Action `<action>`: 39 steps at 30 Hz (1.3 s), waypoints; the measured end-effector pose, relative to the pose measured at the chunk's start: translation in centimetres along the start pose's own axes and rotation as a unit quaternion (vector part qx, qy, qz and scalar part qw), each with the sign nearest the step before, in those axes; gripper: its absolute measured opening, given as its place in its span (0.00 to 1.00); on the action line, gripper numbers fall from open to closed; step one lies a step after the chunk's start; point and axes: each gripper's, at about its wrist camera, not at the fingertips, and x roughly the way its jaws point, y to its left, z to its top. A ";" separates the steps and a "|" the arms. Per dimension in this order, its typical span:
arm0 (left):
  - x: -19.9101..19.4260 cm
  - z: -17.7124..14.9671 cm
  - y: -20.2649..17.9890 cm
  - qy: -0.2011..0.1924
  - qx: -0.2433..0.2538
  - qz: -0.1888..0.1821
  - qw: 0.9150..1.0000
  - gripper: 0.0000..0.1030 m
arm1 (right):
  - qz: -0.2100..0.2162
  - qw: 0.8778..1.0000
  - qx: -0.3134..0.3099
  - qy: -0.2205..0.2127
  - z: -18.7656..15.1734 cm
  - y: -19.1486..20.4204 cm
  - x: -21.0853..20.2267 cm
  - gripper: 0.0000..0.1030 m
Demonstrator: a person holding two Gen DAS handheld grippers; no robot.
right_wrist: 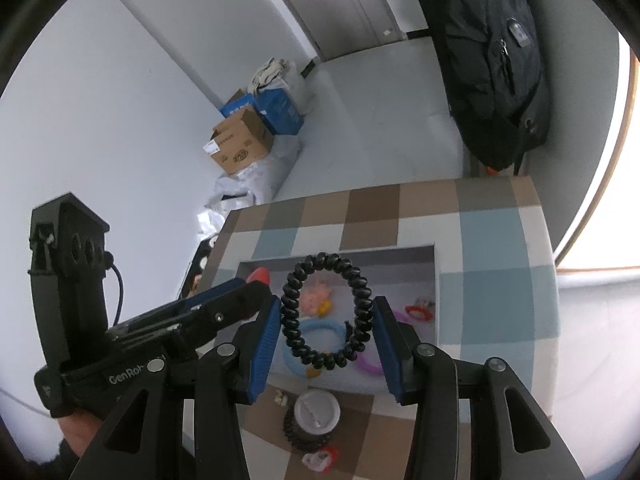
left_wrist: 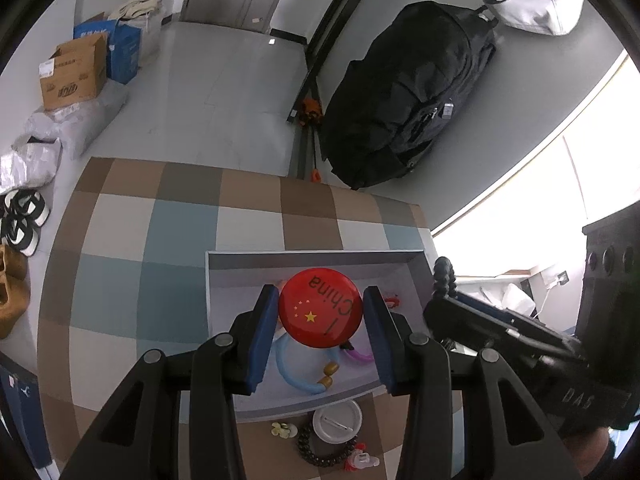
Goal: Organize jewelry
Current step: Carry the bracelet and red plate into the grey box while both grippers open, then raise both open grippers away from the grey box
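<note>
Your left gripper (left_wrist: 321,314) pinches a red round badge (left_wrist: 320,307) by its rim, above the open grey tray (left_wrist: 224,264) on the checked table (left_wrist: 120,240). Your right gripper (right_wrist: 326,322) grips a black coiled bracelet (right_wrist: 325,316), above the same tray. In the tray: blue ring (left_wrist: 298,376), purple ring (left_wrist: 360,356); beside its near edge on the table: white badge (left_wrist: 337,420), dark bead bracelet (left_wrist: 316,454).

Red badge (left_wrist: 320,312) clamped between left tongs (left_wrist: 320,330) above grey tray (left_wrist: 224,280) on checkered cloth (left_wrist: 160,240).
</note>
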 end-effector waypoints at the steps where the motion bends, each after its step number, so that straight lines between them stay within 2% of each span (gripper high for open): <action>1: 0.1 0.0 0.1 0.002 -0.003 -0.002 1.000 0.36 | -0.002 1.000 0.000 0.005 0.1 -0.1 0.2 0.44; 8: 0.5 -0.1 0.0 0.007 0.001 0.002 1.000 0.36 | -0.012 1.000 -0.012 0.023 -0.4 -0.5 1.9 0.44; 13: 0.5 -0.2 -0.1 -0.003 0.006 0.011 1.000 0.37 | -0.004 1.000 -0.004 0.016 -0.2 -0.7 2.0 0.44; 17: 1.0 0.0 0.2 0.004 -0.005 0.004 1.000 0.37 | -0.003 1.000 0.008 0.009 0.1 -1.1 1.7 0.48; 19: 1.2 0.1 0.0 0.009 -0.005 0.010 1.000 0.45 | -0.001 1.000 0.009 0.005 0.3 -1.2 1.5 0.50; 20: 1.2 0.1 0.0 0.009 -0.002 0.016 1.000 0.57 | -0.001 1.000 0.007 0.001 0.3 -1.3 1.4 0.58; 21: 1.1 0.1 -0.1 0.005 0.000 0.016 1.000 0.63 | -0.001 1.000 0.008 -0.004 0.3 -1.4 1.2 0.63; 22: 1.0 0.1 -0.2 0.000 0.002 0.016 1.000 0.65 | 0.000 1.000 0.012 -0.012 0.3 -1.5 0.9 0.70; 24: 0.9 0.1 -0.3 -0.003 0.004 0.015 1.000 0.69 | 0.004 1.000 0.014 -0.022 0.3 -1.6 0.4 0.74; 28: 0.6 0.0 -0.4 -0.003 0.007 0.019 1.000 0.69 | 0.002 0.999 0.013 -0.038 0.1 -1.7 -0.5 0.82; 33: 0.0 -0.5 -0.9 -0.014 0.026 0.050 0.998 0.69 | 0.003 0.999 0.003 -0.047 -0.3 -1.5 -1.6 0.86; 36: -0.4 -0.9 -1.0 -0.020 0.035 0.061 0.997 0.69 | 0.005 0.998 0.002 -0.057 -0.8 -1.5 -2.1 0.95; 39: -0.9 -1.5 -1.3 -0.028 0.049 0.080 0.995 0.69 | 0.005 0.998 -0.004 -0.055 -1.4 -1.3 -2.3 0.96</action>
